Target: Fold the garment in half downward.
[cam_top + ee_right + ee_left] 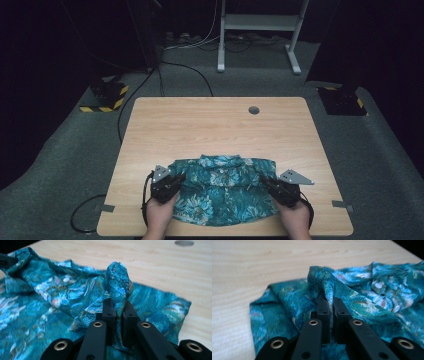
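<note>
A teal floral shirt (220, 187) lies folded on the wooden table (210, 125), near its front edge. My left gripper (176, 179) is shut on a pinched fold of the shirt (324, 280) at its left side; the cloth bunches up between the jaws at the left gripper (331, 303). At the shirt's right side my right gripper (264, 181) is shut on another bunched fold of the shirt (118, 277), which rises above the tips of the right gripper (119, 306). White buttons show along the shirt's middle.
A round cable hole (254, 110) sits in the table's far right part. Grey carpet surrounds the table. A white metal frame (260, 30) stands beyond it, and black stands with yellow-striped bases (106, 97) flank the far corners.
</note>
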Tool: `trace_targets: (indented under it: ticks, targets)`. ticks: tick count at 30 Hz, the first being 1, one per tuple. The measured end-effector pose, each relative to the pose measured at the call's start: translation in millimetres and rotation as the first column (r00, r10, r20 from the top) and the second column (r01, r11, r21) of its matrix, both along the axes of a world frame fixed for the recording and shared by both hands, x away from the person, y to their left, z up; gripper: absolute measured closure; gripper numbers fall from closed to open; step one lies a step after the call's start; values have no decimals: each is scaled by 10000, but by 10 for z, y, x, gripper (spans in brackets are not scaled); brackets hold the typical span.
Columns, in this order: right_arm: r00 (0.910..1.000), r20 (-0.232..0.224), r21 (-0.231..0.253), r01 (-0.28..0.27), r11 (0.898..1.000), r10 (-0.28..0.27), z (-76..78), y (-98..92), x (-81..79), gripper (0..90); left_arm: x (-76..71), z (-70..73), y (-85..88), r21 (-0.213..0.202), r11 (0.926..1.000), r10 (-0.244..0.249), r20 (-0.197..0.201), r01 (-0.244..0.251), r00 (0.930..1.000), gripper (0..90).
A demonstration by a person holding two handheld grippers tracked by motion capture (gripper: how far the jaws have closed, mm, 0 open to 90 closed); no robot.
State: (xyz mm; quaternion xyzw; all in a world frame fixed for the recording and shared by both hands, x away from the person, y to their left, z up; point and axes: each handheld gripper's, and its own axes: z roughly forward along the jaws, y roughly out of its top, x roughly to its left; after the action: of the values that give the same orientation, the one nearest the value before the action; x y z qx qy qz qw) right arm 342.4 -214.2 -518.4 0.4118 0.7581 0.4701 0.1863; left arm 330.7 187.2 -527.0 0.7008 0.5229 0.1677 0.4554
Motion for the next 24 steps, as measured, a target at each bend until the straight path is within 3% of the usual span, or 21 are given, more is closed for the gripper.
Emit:
trace_targets:
  ticks: [8, 18, 24]
  targets:
    - [9972, -745, -586, 4, 9983, -48, -153, -16, -38, 834, -6, -113, 71, 442, 9990, 15, -754, 18, 9972, 839]
    - [9904, -1383, -951, -65, 9954, -67, -226, -12, -28, 820, -4, -129, 57, 1085, 9940, -35, -993, 144, 9951, 824]
    - [9883, -1522, -904, -96, 9959, -42, -219, -24, -30, 788, 2, -129, 81, 827, 9964, -78, -1092, 169, 9940, 784]
